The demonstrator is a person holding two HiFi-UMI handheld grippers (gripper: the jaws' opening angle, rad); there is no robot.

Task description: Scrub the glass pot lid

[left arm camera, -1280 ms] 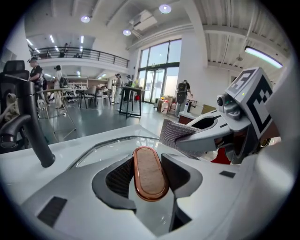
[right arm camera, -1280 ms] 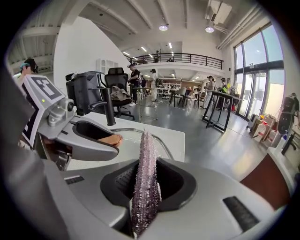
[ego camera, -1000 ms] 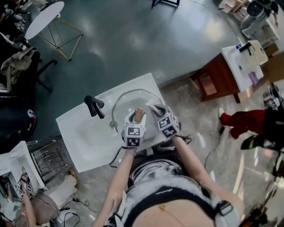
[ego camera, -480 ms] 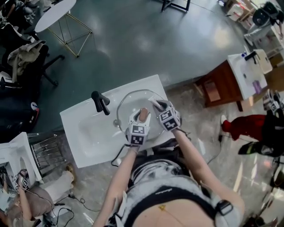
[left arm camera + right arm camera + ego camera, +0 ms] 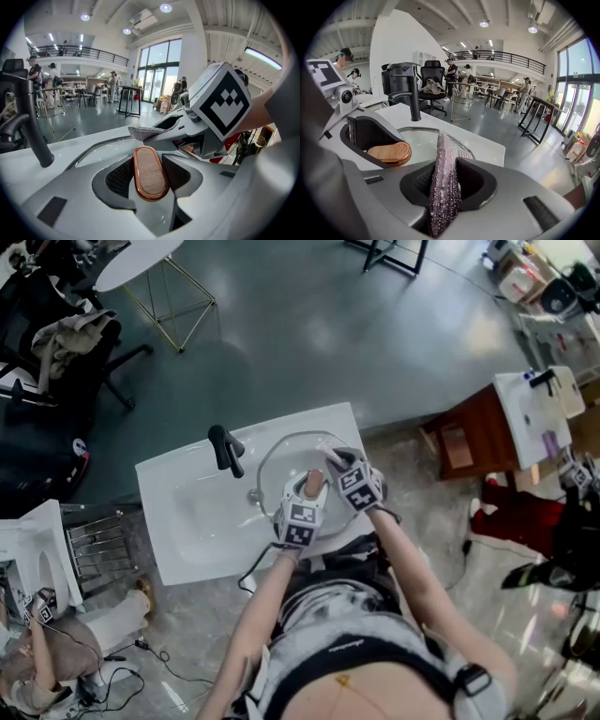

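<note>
The glass pot lid (image 5: 286, 454) lies tilted over the white sink (image 5: 187, 512), its metal rim showing. My left gripper (image 5: 312, 486) is shut on the lid's oval wood-and-copper knob (image 5: 150, 172), which stands upright between its pads. My right gripper (image 5: 336, 462) is shut on a silvery scrub pad (image 5: 444, 183) and holds it against the glass just right of the knob (image 5: 389, 153). In the left gripper view the scrub pad (image 5: 140, 132) pokes out over the lid behind the knob.
A black faucet (image 5: 225, 448) stands at the sink's back edge, left of the lid. A metal rack (image 5: 98, 549) is left of the sink. A wooden cabinet (image 5: 469, 442) and a person in red trousers (image 5: 511, 521) are to the right.
My right gripper has slid the scrub pad across the glass, closer to the knob and farther up the lid. The left gripper keeps its hold on the knob.
</note>
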